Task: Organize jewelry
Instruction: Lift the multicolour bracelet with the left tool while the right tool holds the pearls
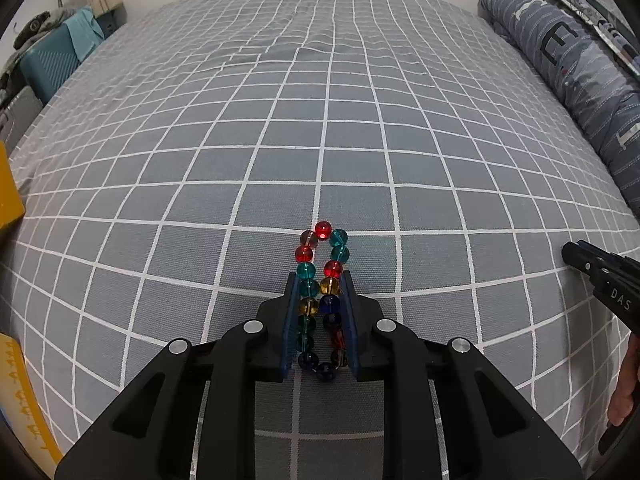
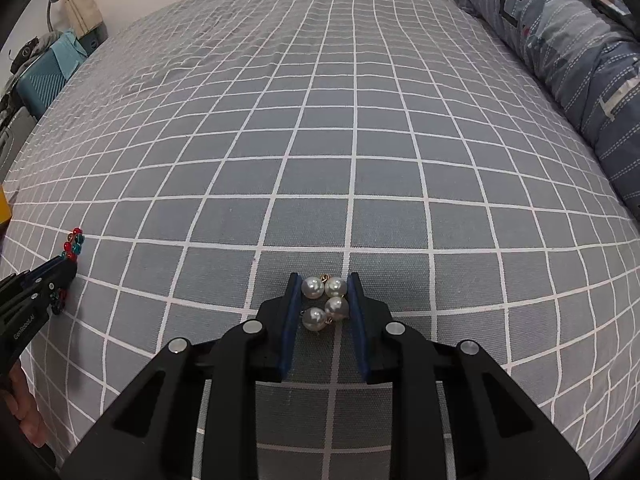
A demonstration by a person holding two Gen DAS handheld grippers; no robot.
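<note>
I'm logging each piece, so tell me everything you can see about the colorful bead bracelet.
The bead bracelet is a closed loop of round, glassy, translucent beads in red, teal, amber, dark blue and smoky pink. It is squeezed into a narrow oval between the left gripper fingers, its far end jutting past the fingertips over the grey checked bedsheet.

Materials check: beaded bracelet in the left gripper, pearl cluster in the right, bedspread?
Bracelet: looks like glass or clear plastic; the round beads are see-through, glossy, with bright highlights.
Pearls: probably imitation pearl, with a smooth white satin sheen and small gold-coloured metal loops.
Bedspread: matte woven fabric; the weave texture is visible, grey with white grid lines.
</note>
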